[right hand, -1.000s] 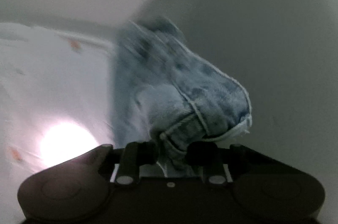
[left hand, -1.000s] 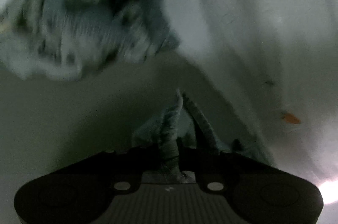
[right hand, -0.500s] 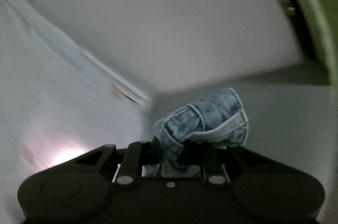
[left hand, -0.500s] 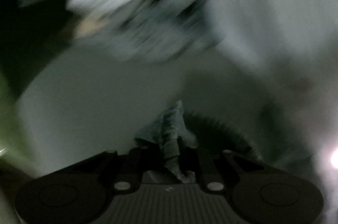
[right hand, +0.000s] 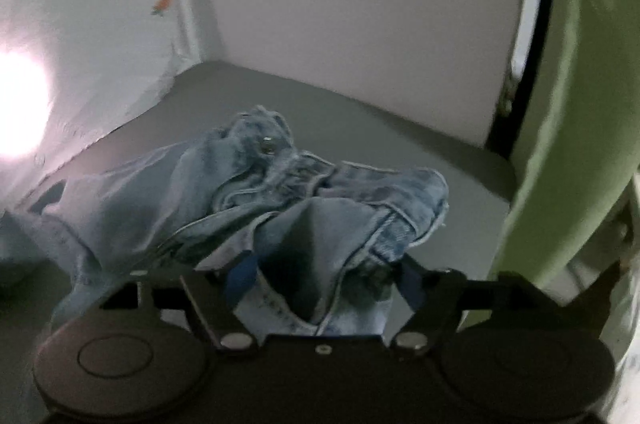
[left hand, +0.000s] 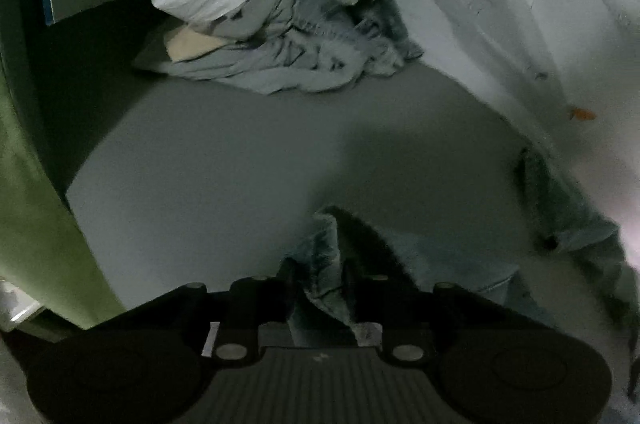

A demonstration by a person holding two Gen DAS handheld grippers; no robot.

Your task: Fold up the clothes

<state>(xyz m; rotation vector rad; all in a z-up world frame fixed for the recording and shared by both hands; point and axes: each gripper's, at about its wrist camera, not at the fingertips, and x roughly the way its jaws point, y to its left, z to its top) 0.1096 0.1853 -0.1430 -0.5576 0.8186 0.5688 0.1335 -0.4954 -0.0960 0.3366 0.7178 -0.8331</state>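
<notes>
My left gripper is shut on a fold of light blue denim jeans, which trail off right along the grey surface. In the right wrist view the jeans lie bunched on the grey surface, waistband and button up. My right gripper is open, its blue-padded fingers spread on either side of the denim, which lies loose between them.
A heap of white and grey-blue clothes sits at the far end of the surface. A white sheet with orange prints runs along the right. A green panel borders the right wrist view; a white wall stands behind.
Both grippers swung down to the grey surface with the jeans. My right gripper opened and let the denim go; the left stayed shut on it.
</notes>
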